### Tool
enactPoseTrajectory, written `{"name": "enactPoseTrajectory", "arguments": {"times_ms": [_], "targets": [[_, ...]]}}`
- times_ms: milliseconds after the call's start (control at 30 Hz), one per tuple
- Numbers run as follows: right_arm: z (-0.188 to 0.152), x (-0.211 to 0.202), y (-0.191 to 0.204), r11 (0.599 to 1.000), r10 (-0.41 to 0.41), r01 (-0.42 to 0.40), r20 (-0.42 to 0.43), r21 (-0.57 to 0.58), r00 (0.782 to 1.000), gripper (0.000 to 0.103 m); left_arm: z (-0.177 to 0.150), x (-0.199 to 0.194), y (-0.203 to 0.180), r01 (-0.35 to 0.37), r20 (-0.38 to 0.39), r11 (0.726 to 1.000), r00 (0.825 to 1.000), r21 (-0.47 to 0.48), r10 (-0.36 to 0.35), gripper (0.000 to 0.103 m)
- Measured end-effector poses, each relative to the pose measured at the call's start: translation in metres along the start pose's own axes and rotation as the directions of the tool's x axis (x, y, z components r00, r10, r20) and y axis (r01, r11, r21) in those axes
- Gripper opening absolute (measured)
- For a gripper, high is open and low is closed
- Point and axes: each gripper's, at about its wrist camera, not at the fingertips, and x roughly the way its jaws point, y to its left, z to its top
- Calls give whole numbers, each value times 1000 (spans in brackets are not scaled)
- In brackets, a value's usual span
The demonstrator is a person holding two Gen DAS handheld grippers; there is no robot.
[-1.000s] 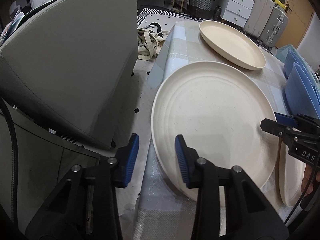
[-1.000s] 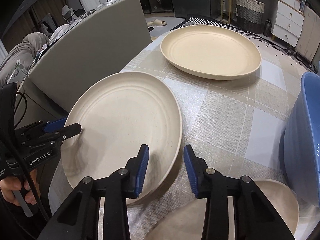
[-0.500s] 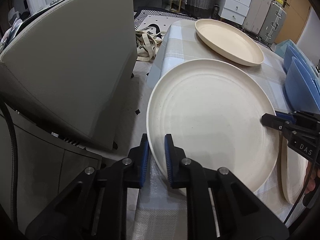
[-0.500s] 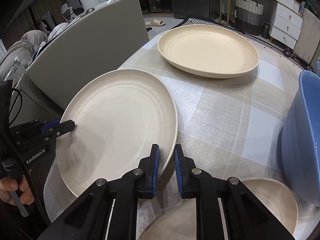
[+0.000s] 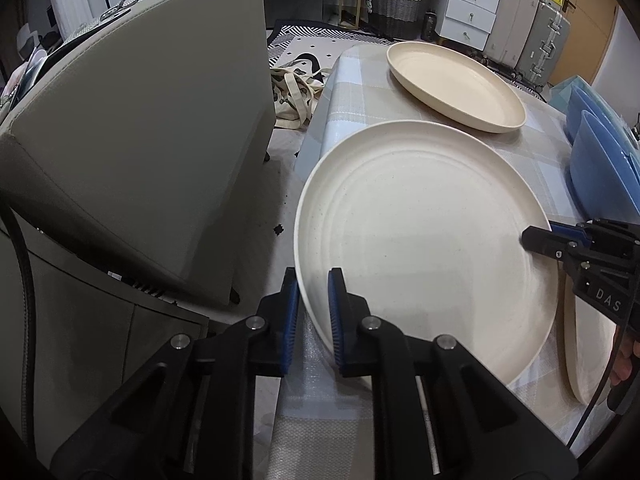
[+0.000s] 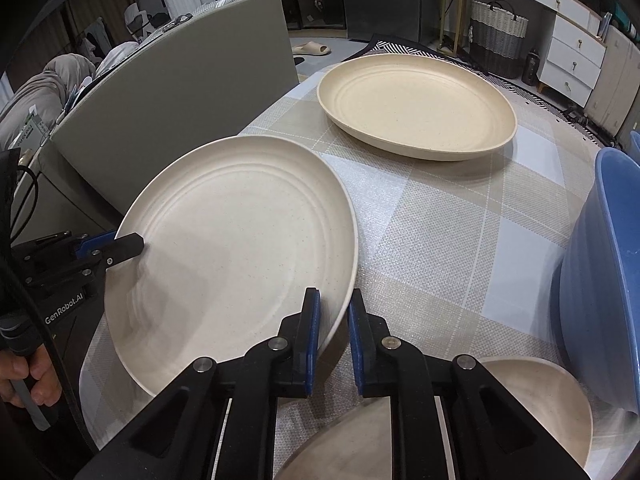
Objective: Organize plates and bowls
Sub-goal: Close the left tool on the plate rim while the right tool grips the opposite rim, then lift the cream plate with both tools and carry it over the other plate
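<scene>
I hold the cream plate by two opposite edges: my left gripper is clenched on its near-left rim, and my right gripper is clamped on the rim across from it. A second ago both pairs of jaws stood apart around that rim; now the blue pads press it. Seen from the right wrist, the left tool reads "GenRobot.AI"; from the left wrist, the right tool shows only "DAS", the rest cut off. A deeper tan plate sits ahead of my grippers on the checked tablecloth. Another cream plate lies under my right gripper, mostly hidden. Blue bowls to the right are cropped. The grey chair stands left.
</scene>
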Motion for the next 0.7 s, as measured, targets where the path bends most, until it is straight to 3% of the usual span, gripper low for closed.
{"name": "enactPoseTrajectory", "arguments": {"times_ms": [700], "targets": [[-5, -33, 5, 1000, -20, 20, 58, -4, 998, 14, -7, -42, -8, -8, 93, 1000, 996, 11, 7, 10]]}}
